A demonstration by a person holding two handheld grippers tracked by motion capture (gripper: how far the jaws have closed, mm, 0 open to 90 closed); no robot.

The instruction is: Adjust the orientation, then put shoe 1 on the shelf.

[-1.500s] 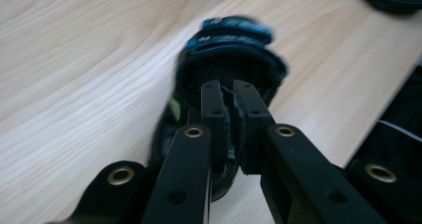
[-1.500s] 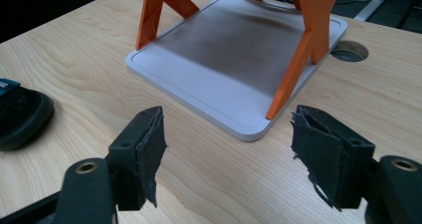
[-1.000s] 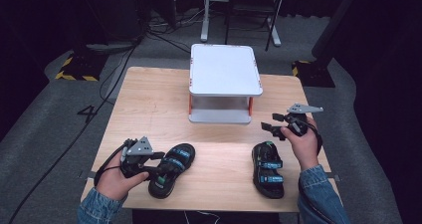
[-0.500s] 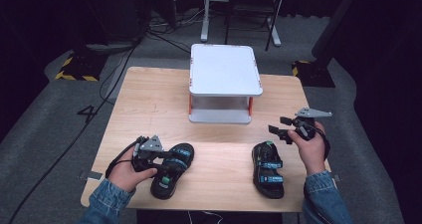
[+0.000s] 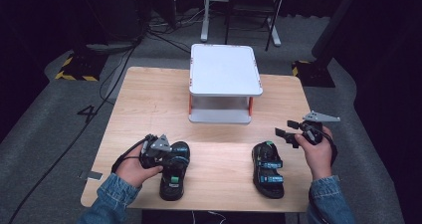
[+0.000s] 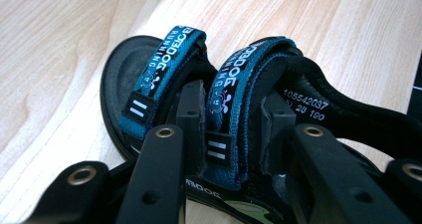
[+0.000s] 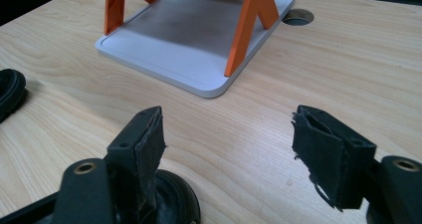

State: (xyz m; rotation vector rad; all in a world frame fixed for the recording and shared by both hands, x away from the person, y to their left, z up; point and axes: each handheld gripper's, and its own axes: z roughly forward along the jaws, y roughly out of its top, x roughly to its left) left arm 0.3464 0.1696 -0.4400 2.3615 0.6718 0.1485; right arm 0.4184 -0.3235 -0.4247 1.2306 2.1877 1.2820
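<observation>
Two black sandals with teal straps lie near the table's front edge. In the high view my left gripper [image 5: 169,155] sits on the left sandal [image 5: 172,181]. The left gripper view shows my left gripper [image 6: 233,134] shut on the rear teal strap [image 6: 230,99] of that sandal [image 6: 318,109]. The right sandal [image 5: 267,170] lies flat, and my right gripper [image 5: 285,134] hovers open just above and to the right of its far end. In the right gripper view my right gripper [image 7: 239,149] stands wide open, nothing between its pads [image 7: 322,152], with the sandal's black end [image 7: 174,201] under the left jaw.
A white two-tier shelf [image 5: 225,69] with orange legs [image 7: 249,25] stands at the middle back of the wooden table [image 5: 149,99]. Its lower plate [image 7: 194,40] lies just ahead of my right gripper. A round hole [image 7: 297,17] opens in the tabletop beyond it.
My left gripper has slid right onto the left sandal, and the sandal has swung straighter and shifted right. My right gripper has drifted slightly right and toward the person, still open.
</observation>
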